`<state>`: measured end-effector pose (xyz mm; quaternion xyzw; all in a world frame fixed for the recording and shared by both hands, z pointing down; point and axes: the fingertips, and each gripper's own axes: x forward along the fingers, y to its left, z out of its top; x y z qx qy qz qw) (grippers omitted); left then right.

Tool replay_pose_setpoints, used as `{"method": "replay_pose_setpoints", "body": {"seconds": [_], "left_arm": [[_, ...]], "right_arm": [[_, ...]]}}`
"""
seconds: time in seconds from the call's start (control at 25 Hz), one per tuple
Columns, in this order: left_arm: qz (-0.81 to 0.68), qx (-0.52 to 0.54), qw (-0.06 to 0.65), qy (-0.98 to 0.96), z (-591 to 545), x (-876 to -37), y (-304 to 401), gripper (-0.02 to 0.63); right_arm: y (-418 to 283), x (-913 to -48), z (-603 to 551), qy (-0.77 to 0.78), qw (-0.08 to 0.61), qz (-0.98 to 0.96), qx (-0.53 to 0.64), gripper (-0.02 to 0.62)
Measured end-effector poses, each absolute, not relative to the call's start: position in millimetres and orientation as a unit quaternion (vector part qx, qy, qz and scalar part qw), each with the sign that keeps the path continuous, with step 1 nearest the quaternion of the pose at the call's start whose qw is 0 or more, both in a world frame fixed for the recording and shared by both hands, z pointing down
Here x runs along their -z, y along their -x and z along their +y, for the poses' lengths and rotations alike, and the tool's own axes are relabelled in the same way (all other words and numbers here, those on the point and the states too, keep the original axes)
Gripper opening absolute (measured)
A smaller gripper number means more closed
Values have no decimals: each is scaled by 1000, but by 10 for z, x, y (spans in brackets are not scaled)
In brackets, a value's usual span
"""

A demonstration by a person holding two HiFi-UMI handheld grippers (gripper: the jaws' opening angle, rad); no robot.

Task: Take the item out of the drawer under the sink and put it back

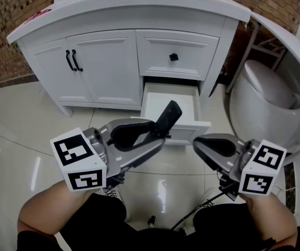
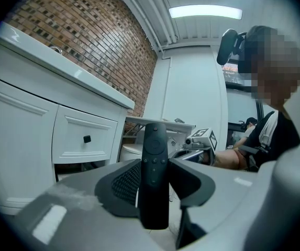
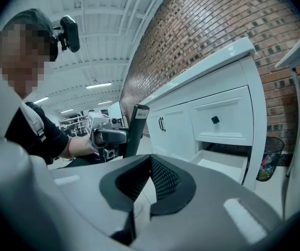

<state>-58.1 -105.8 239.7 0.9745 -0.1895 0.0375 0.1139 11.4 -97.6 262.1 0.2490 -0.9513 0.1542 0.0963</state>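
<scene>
A black remote control [image 1: 167, 119] stands upright between the jaws of my left gripper [image 1: 157, 133], which is shut on its lower part. In the left gripper view the remote [image 2: 154, 166] faces the camera with its buttons showing. It hangs just in front of the open white drawer [image 1: 151, 107] under the sink counter, whose inside looks bare. My right gripper [image 1: 203, 144] is to the right of the drawer front, jaws together with nothing between them [image 3: 150, 158]. The right gripper view shows the remote [image 3: 134, 132] from the side, held in the left gripper [image 3: 108, 136].
The white vanity has a shut upper drawer with a black knob [image 1: 174, 57] and two doors with black handles [image 1: 74, 60]. A white toilet [image 1: 267, 95] stands close on the right. A bin [image 3: 269, 158] sits by the brick wall. The person's knees are below the grippers.
</scene>
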Motion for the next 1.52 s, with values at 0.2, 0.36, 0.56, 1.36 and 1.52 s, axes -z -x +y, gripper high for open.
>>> {"method": "replay_pose_setpoints", "body": {"seconds": [0.2,0.36,0.56,1.36,1.52], "left_arm": [[-197,-39,110,-973,-1092,-2398,595,170],[-223,-50,85,-970,-1189,-2364,668,170],[-243,-77,41,-966,-1304,-2291,715,170],[-234,-263,-112,-929,-2422,-2745,61,170],[-235,-297,-94,-921,-2740,-3016,-3,170]], "right_arm": [[-104,-2620,-972,-248,96,-952,-154,8],[-85,-2604,-966,-245,93,-952,-157,8],[-59,-2596,-928,-240,92,-953,-158,8],[-119,-2670,-971,-222,92,-956,-169,6],[-218,-2691,-1057,-226,83,-952,-187,8]]}}
